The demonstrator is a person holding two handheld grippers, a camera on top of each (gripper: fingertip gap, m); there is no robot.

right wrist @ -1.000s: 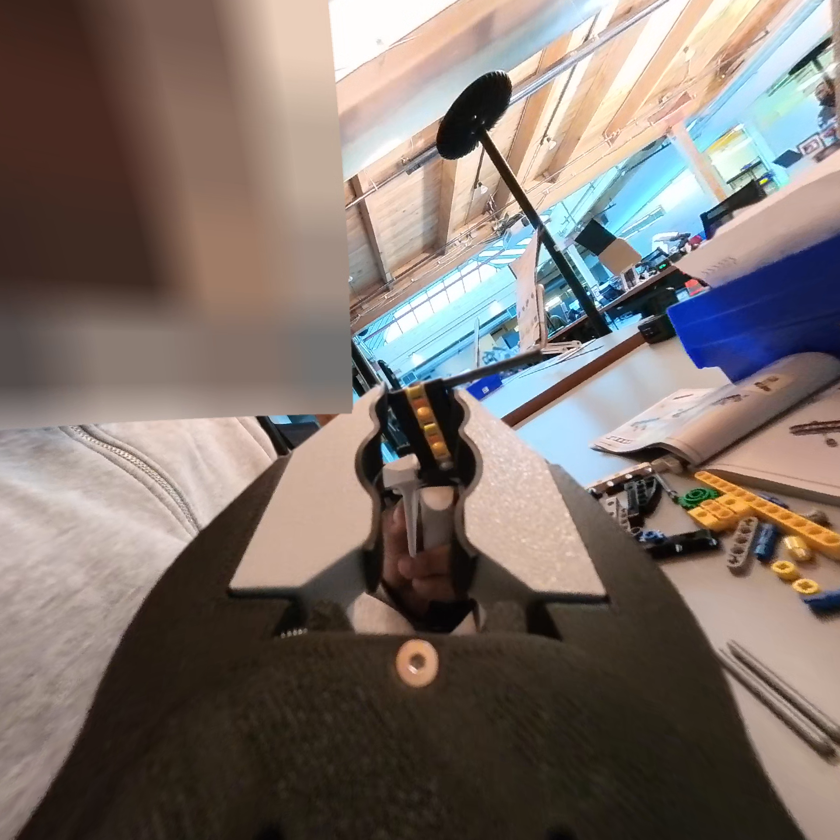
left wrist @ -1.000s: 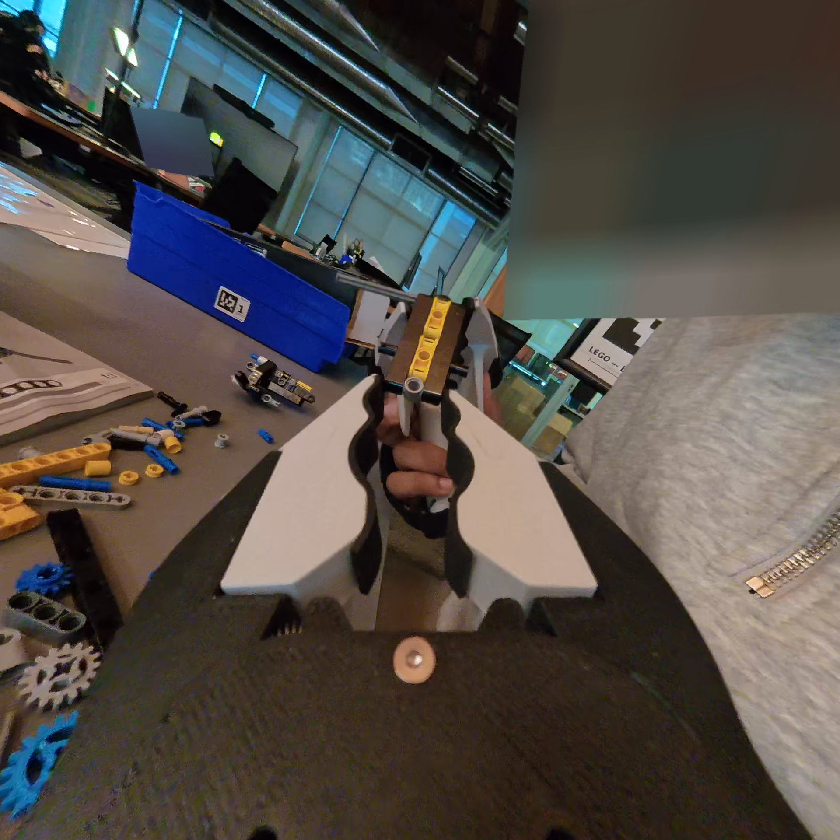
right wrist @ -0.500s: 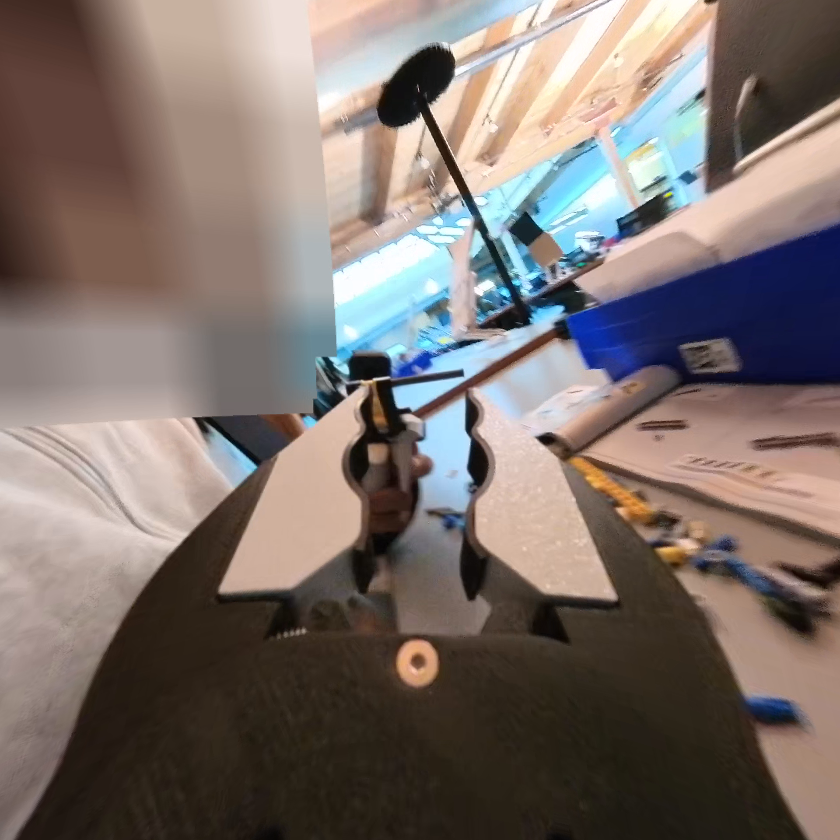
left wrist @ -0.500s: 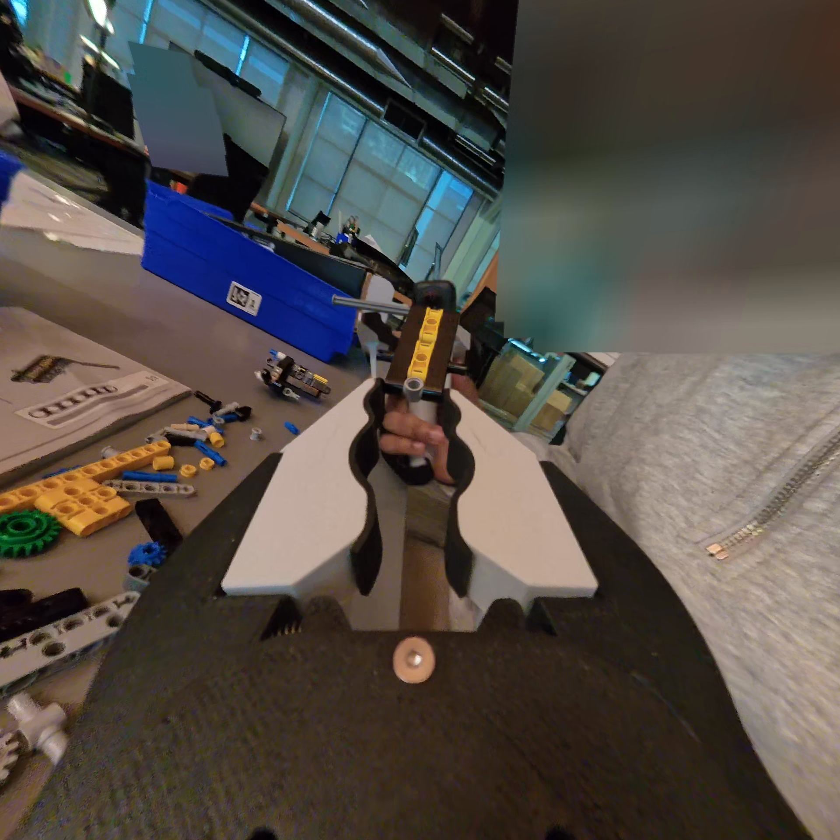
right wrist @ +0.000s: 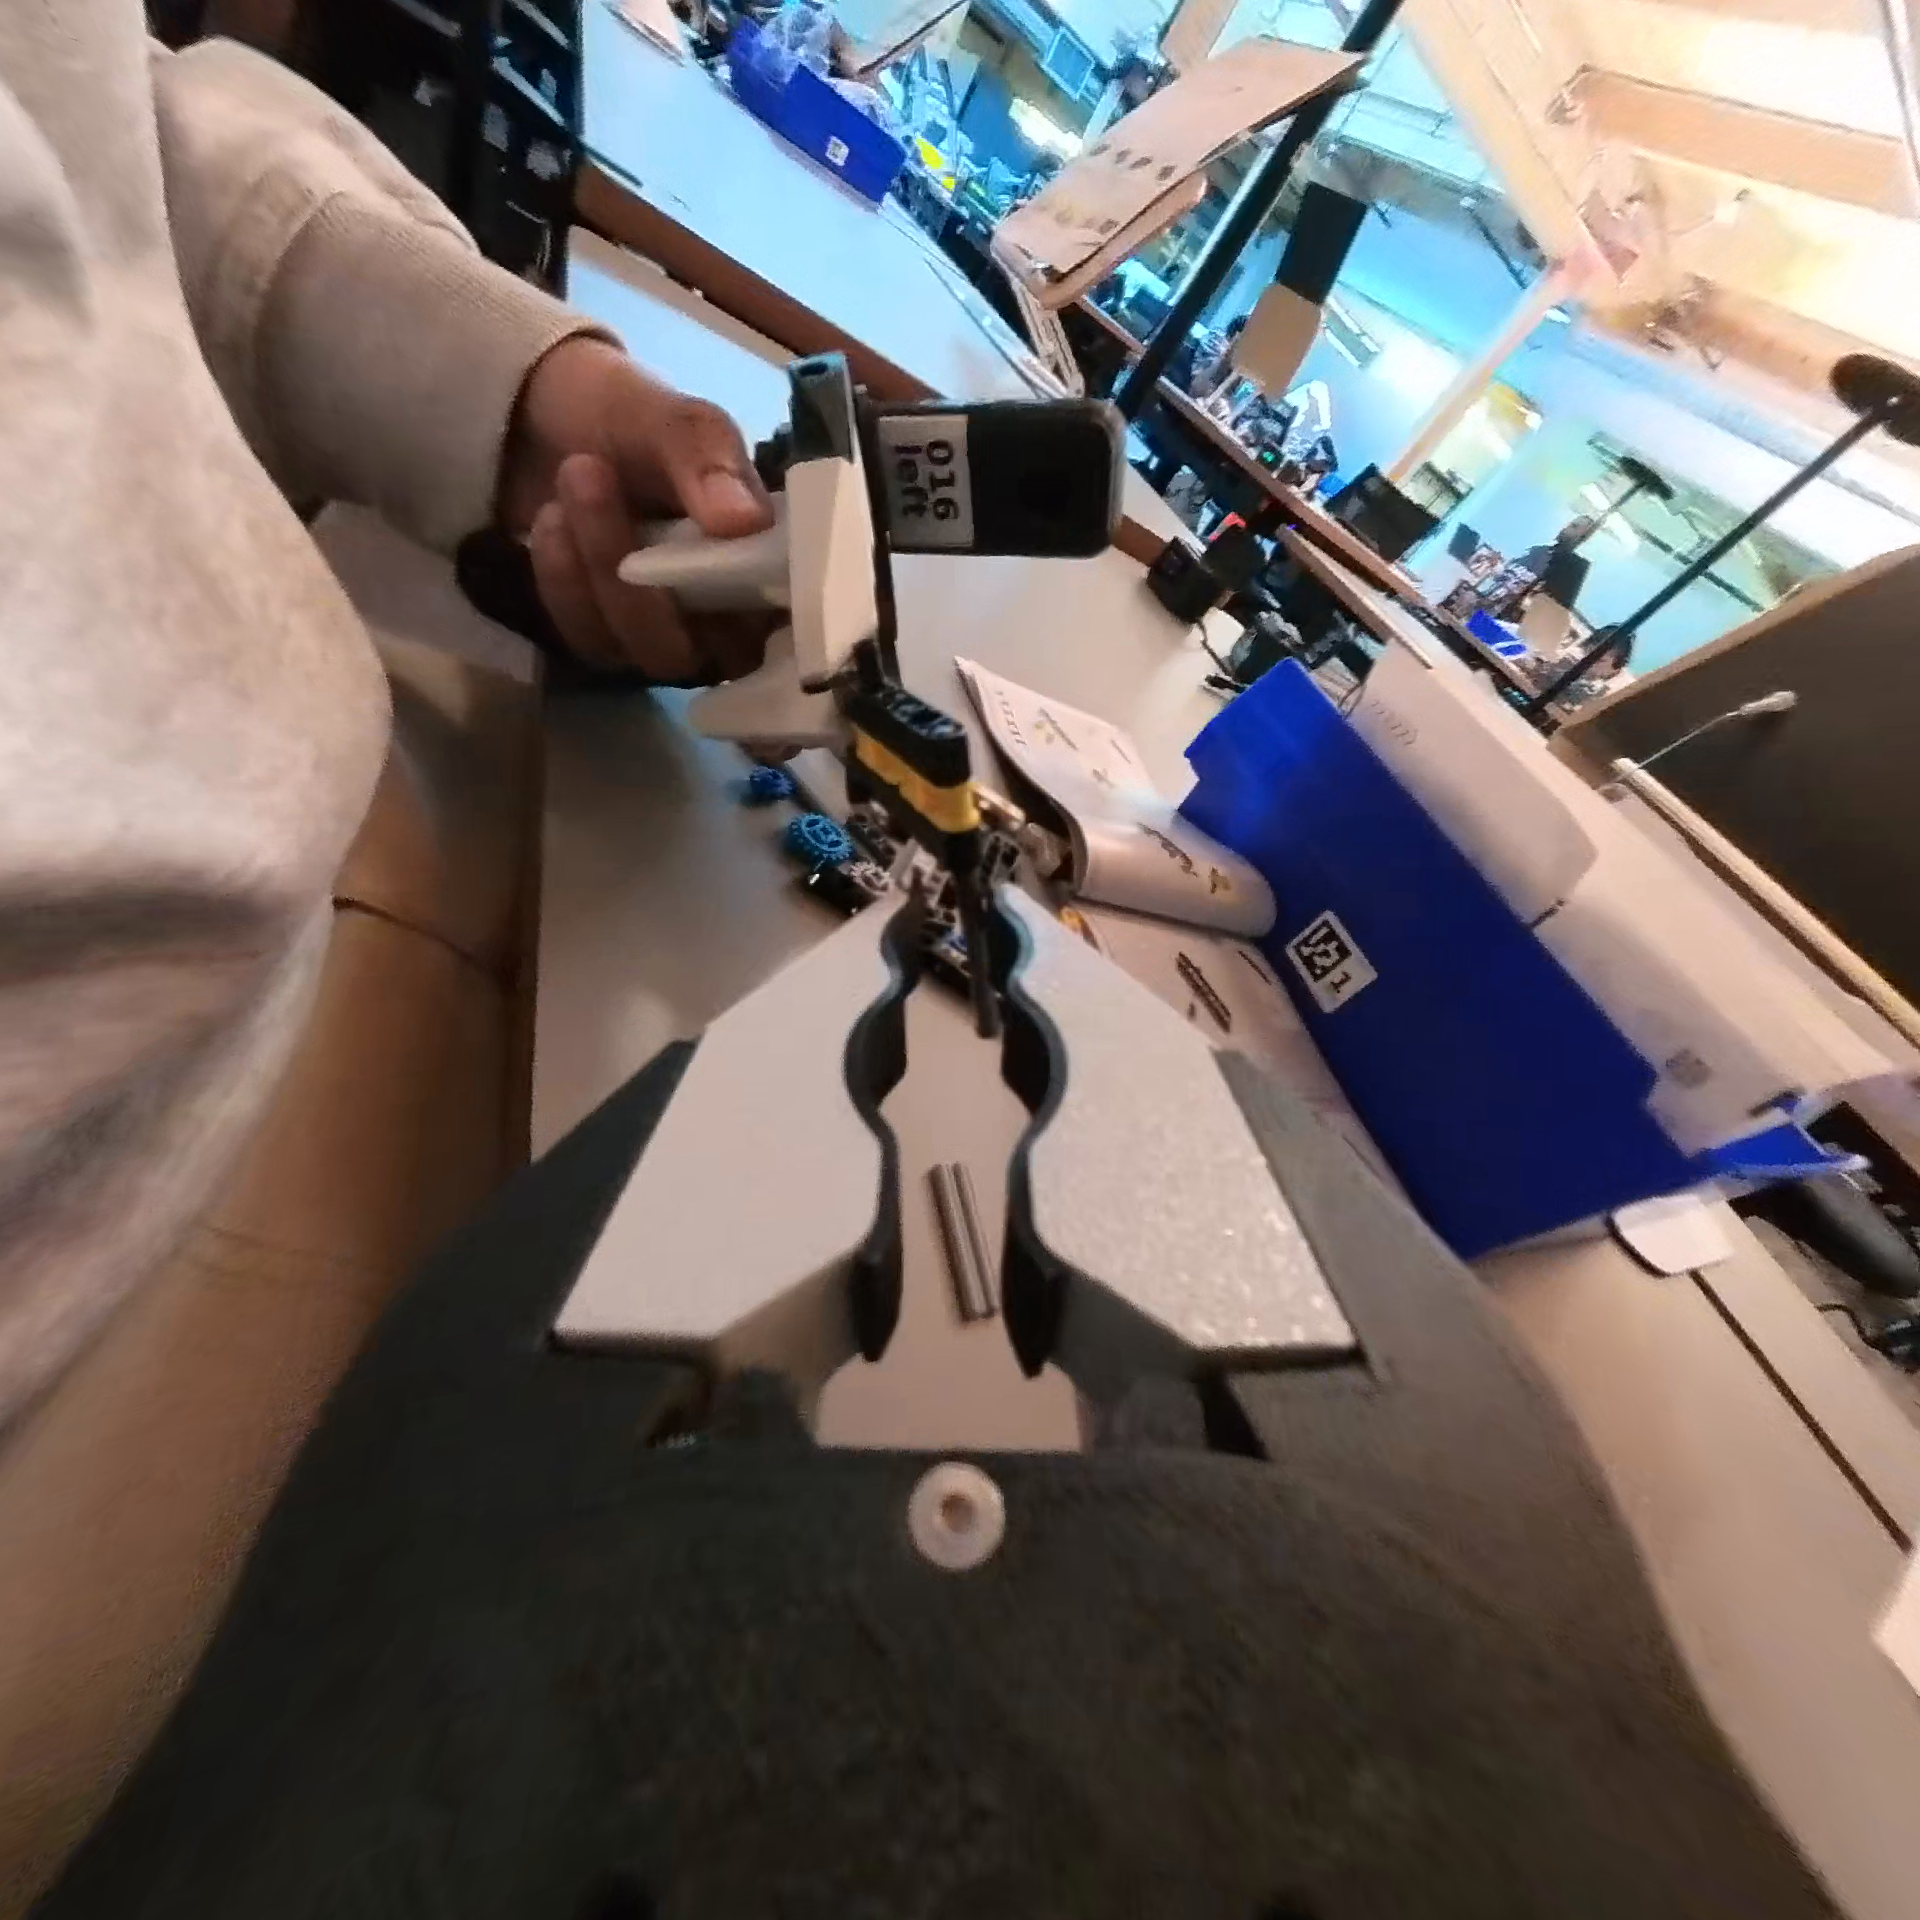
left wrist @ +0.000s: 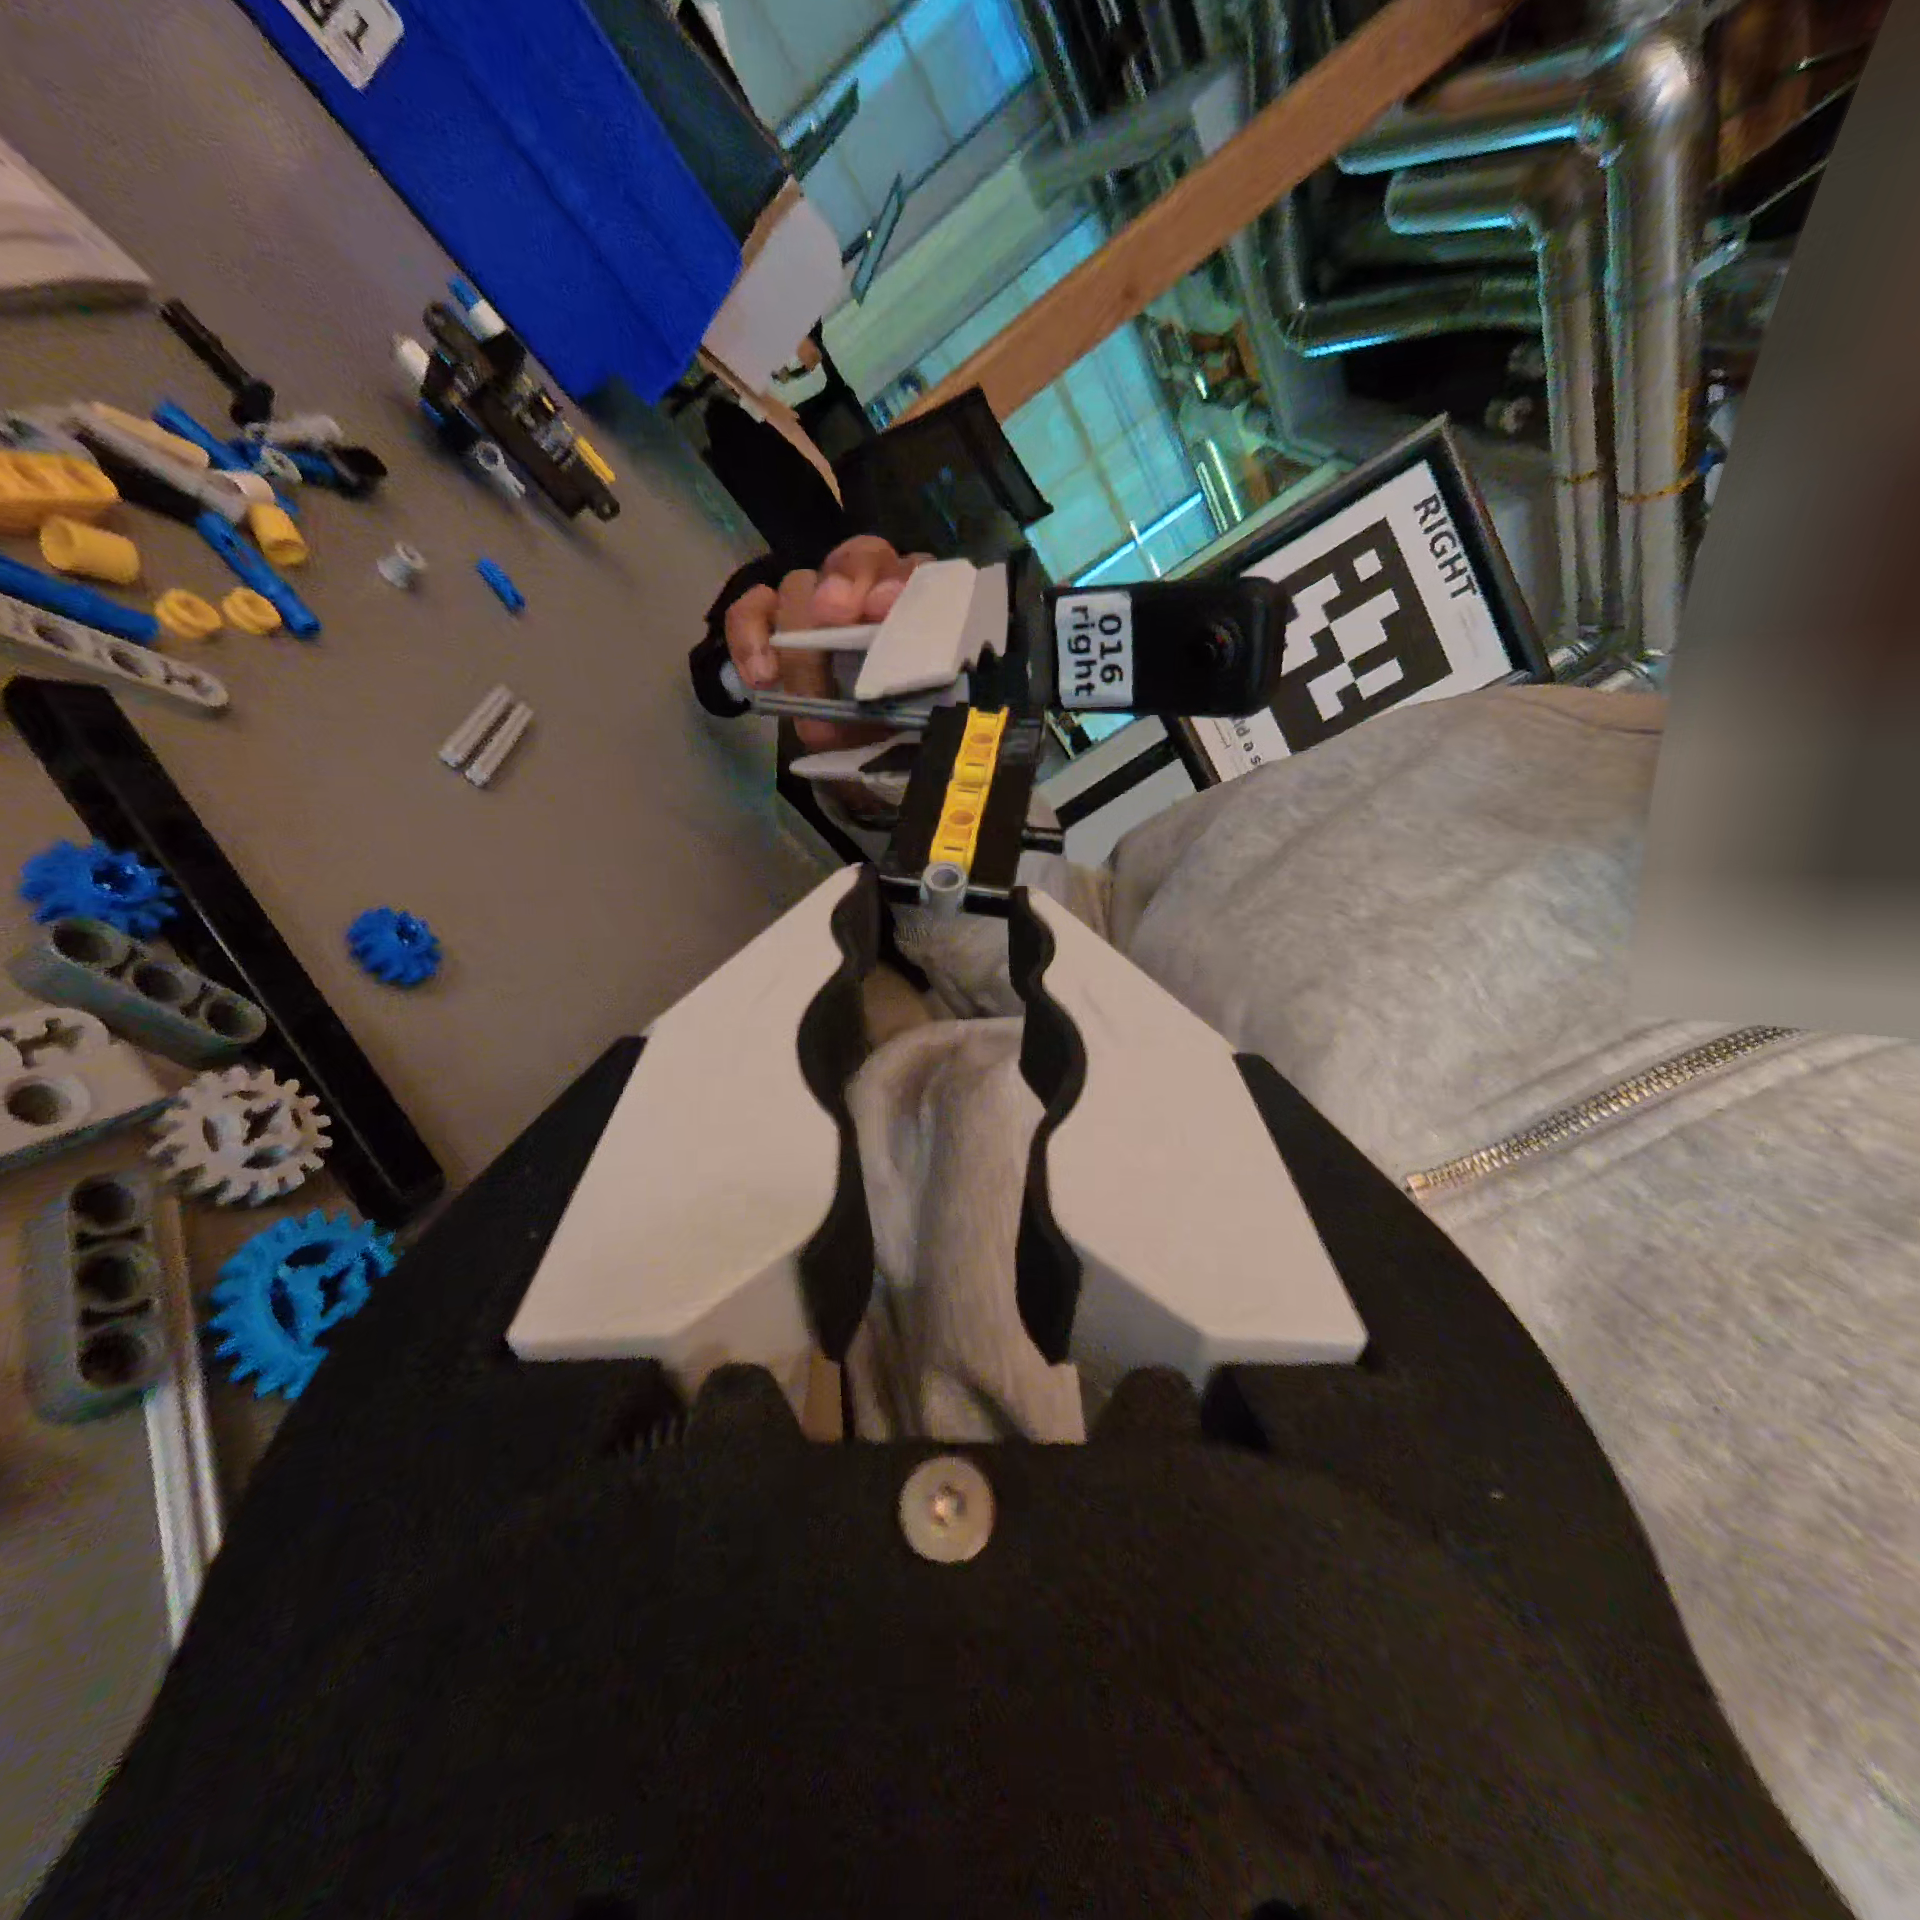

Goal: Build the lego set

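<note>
My left gripper [left wrist: 948, 906] is shut on the near end of a black and yellow lego assembly [left wrist: 968, 781] and holds it in the air over the table edge. The assembly also shows in the right wrist view [right wrist: 914, 771], hanging from the left gripper [right wrist: 831, 665] in a hand. My right gripper [right wrist: 958, 927] is open, its fingertips on either side of a thin black axle [right wrist: 981, 966] that sticks out of the assembly. In the left wrist view the right gripper [left wrist: 902, 698] sits just behind the assembly, with a grey axle [left wrist: 831, 709] between its fingers.
A blue bin [left wrist: 540, 156] stands at the back of the grey table [left wrist: 582, 810]. An open instruction booklet [right wrist: 1091, 758] lies beside the bin [right wrist: 1455, 987]. Loose parts lie at left: blue gears [left wrist: 291, 1299], a grey gear [left wrist: 239, 1132], a long black beam [left wrist: 208, 935], two grey axles [left wrist: 485, 732]. A grey hoodie [left wrist: 1455, 987] is close on the right. My right fingertips sit around 4 centimetres from my left ones.
My right gripper opened, let go of the assembly and swung round to its side. My left gripper kept hold and turned the assembly over the table edge.
</note>
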